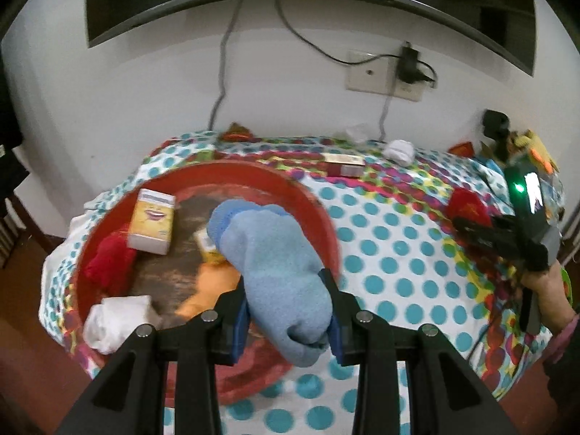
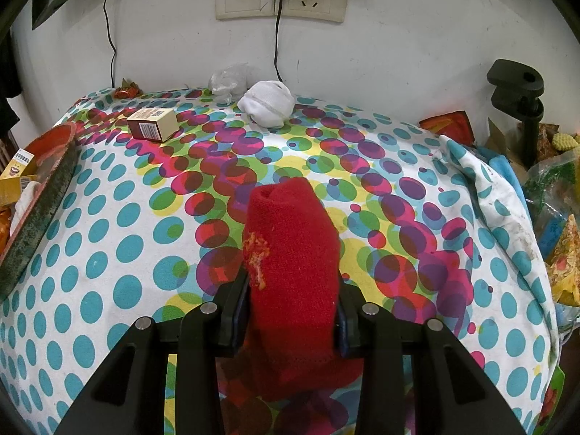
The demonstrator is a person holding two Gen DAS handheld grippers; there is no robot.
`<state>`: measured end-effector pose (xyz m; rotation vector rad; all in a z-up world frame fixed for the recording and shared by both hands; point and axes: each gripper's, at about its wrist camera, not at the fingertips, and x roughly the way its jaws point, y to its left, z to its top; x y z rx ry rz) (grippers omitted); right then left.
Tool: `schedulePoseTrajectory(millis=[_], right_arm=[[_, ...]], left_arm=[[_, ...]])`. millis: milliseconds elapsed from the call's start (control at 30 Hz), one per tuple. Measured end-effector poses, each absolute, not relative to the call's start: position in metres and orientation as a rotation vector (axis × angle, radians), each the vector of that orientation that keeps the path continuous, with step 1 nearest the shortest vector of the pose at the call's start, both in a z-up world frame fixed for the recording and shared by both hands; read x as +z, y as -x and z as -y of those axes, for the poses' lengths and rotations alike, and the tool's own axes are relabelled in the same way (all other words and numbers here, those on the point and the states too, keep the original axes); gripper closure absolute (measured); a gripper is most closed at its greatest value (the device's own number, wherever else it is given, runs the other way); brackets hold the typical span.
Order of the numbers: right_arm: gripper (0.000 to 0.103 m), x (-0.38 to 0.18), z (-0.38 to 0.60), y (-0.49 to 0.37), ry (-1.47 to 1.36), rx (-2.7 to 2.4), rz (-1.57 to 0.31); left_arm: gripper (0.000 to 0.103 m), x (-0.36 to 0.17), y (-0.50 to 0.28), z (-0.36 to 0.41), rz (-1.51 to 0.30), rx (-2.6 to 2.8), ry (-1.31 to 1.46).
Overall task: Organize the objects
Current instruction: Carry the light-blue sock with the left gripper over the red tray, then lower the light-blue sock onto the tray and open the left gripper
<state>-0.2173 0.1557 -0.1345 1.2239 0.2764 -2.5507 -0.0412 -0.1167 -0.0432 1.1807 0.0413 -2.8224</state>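
**Both grippers loaded: blue sock left, red sock right**

Left gripper: jaws clamped on a rolled blue sock, held over the right rim of the red basin. Sock sticks out forward past the fingers.

Right gripper: jaws clamped on a rolled red sock, over the middle of the dotted tablecloth, near its front edge.

In the basin: yellow box, red sock roll, white sock roll, an orange item partly hidden behind the blue sock.

Far edge of the tabletop, by the wall: white sock ball, small brown box left of it, crumpled clear plastic, orange wrapper at the far left corner.

Right edge: pile of snack bags, black clamp stand.
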Motion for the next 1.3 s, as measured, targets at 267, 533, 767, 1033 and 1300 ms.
schedulePoseTrajectory(millis=[267, 533, 767, 1033, 1300], right_arm=[[0.068, -0.134, -0.156, 0.218, -1.224, -2.551, -0.279], [0.068, -0.134, -0.156, 0.218, -1.224, -2.552, -0.28], [0.068, -0.134, -0.155, 0.218, -1.224, -2.552, -0.279], [0.068, -0.134, -0.156, 0.218, -1.224, -2.552, -0.28], [0.068, -0.134, -0.155, 0.217, -1.223, -2.553, -0.283]], left_arm=[[0.068, -0.044, 0.041, 0.159, -0.038, -2.73, -1.175], [0.068, -0.051, 0.049, 0.193, -0.095, -2.666, -1.193], [0.068, -0.056, 0.057, 0.209, -0.11, -2.652, -1.201], [0.068, -0.061, 0.061, 0.215, -0.046, -2.638, -1.206], [0.068, -0.063, 0.073, 0.224, -0.023, -2.618, -1.223]])
